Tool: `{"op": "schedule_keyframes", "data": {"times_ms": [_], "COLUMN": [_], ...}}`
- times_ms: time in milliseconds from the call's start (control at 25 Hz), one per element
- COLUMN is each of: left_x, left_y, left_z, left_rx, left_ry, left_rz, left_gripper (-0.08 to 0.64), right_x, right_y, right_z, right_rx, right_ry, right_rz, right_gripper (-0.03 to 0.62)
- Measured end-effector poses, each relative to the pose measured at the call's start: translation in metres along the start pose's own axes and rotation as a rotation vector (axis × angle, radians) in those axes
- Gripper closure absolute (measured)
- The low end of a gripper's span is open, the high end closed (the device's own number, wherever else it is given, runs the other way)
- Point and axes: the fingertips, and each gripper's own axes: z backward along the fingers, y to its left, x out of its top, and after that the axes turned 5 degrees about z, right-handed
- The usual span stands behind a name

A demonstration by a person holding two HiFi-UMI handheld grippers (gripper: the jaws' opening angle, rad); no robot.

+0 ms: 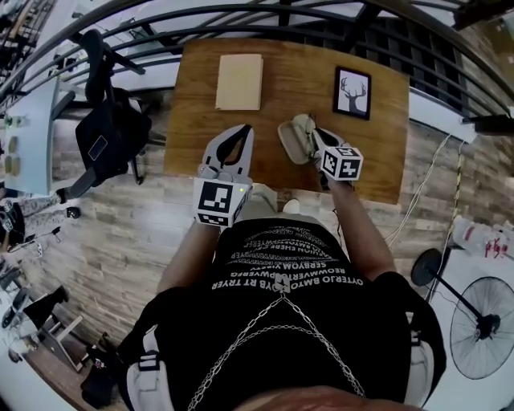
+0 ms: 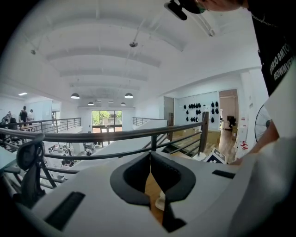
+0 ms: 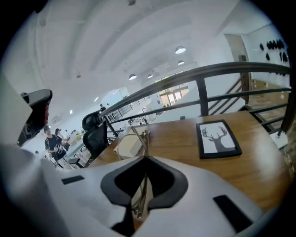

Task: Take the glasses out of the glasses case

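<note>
Wooden bench (image 1: 297,88) beside a black railing (image 1: 241,18): tan notebook (image 1: 239,81) at eleven o'clock, deer picture (image 1: 352,92) at one. The right gripper (image 1: 308,130) pinches the glasses (image 3: 145,140) in its fingers; the left gripper (image 1: 243,128) has its fingers together, empty.

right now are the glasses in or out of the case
Out: the right gripper is shut on the glasses, gripping their thin frame and holding them above the open case.

The person wears a black short-sleeved T-shirt (image 1: 321,321) with white lettering (image 1: 293,265) across the front and a silver chain (image 1: 249,333) spreading over it in a V. Pale straps (image 1: 148,373) with black buckles sit at 7 and 5 o'clock. The left gripper (image 1: 243,130) and right gripper (image 1: 307,131) are white shells with black-lined jaws, each carrying a black-and-white marker cube (image 1: 218,202).
</note>
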Motion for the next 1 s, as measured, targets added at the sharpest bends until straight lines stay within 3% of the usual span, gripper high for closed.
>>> {"op": "schedule_keyframes", "data": {"times_ms": [560, 1000], "left_x": [0.020, 0.042], "left_y": [-0.039, -0.056], "left_z": [0.023, 0.050], "left_rx": [-0.003, 0.018], "left_ry": [-0.060, -0.139], "left_rz": [-0.028, -0.067], "left_gripper": [0.532, 0.531], "right_x": [0.077, 0.120], "right_y": [0.040, 0.073], "right_z": [0.105, 0.189], "right_rx": [0.057, 0.051], "right_ry": [-0.295, -0.453], "right_rz": [0.118, 0.290], "right_gripper": [0.563, 0.563]}}
